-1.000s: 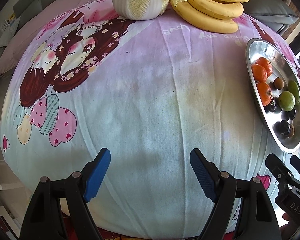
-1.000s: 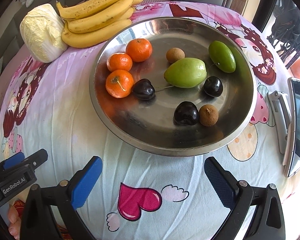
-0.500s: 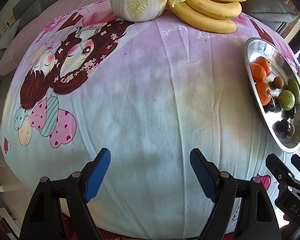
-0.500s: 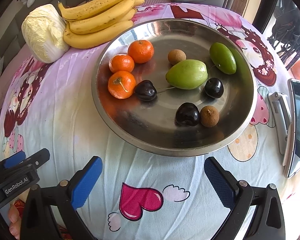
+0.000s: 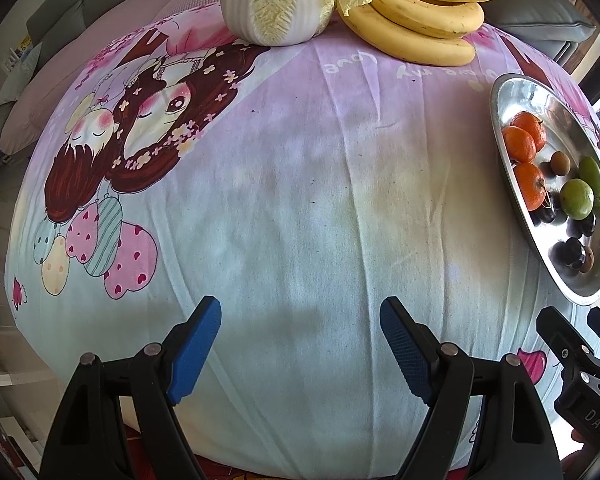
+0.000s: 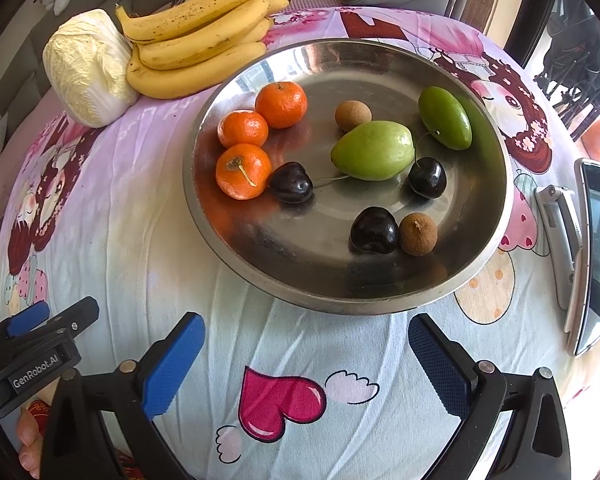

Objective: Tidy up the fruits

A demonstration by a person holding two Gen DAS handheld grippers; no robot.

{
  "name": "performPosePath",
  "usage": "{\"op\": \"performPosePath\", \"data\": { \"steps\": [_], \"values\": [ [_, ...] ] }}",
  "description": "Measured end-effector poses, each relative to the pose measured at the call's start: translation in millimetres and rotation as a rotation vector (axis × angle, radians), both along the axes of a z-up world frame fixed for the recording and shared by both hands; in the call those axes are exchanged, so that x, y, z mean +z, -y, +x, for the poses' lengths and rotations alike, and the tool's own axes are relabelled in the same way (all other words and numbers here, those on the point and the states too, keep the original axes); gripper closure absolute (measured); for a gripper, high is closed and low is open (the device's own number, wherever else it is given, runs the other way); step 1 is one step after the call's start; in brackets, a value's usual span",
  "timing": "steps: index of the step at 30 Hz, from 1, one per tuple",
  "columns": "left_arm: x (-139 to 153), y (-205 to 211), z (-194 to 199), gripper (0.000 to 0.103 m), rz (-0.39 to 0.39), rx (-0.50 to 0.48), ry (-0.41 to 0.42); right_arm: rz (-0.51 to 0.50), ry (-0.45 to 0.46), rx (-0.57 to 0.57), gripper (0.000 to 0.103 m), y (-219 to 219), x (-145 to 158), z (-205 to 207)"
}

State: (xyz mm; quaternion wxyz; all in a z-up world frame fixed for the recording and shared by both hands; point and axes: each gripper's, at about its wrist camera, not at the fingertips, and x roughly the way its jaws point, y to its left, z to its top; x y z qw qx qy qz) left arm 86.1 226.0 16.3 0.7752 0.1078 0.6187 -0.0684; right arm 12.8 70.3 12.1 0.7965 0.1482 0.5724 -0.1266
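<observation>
A round surface (image 6: 148, 264) covered in a pink and pale blue cartoon cloth fills both views. A shallow steel dish (image 6: 496, 216) sits toward its right edge. In the dish, three mandarins (image 6: 244, 171) cluster at the left side, two green fruits (image 6: 374, 150) lie touching near the middle and far right, three dark cherries (image 6: 374, 231) are spread across the near half, and two small brown fruits (image 6: 418, 234), possibly longans, rest one beside a cherry and one at the far side. At the far edge of the surface, a bunch of bananas (image 6: 196, 40) lies against a pale cabbage (image 6: 86, 68). A phone on a stand (image 6: 592, 248) sits at the right edge. The left tool (image 5: 300, 344) hovers wide open, holding nothing, over bare cloth near the front edge. The right tool (image 6: 306, 356) is likewise wide open and empty, just short of the dish's near rim.
</observation>
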Motion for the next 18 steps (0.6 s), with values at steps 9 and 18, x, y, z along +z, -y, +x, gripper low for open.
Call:
{"op": "performPosePath", "data": {
  "steps": [9,18],
  "values": [
    [-0.4,1.0,-0.2,0.021,0.000,0.004,0.000,0.000,-0.001,-0.001,0.000,0.0,0.3,0.2],
    [-0.5,-0.1,0.2,0.021,-0.001,0.013,-0.002,-0.003,-0.003,-0.006,0.000,0.3,-0.7,0.1]
  ]
}}
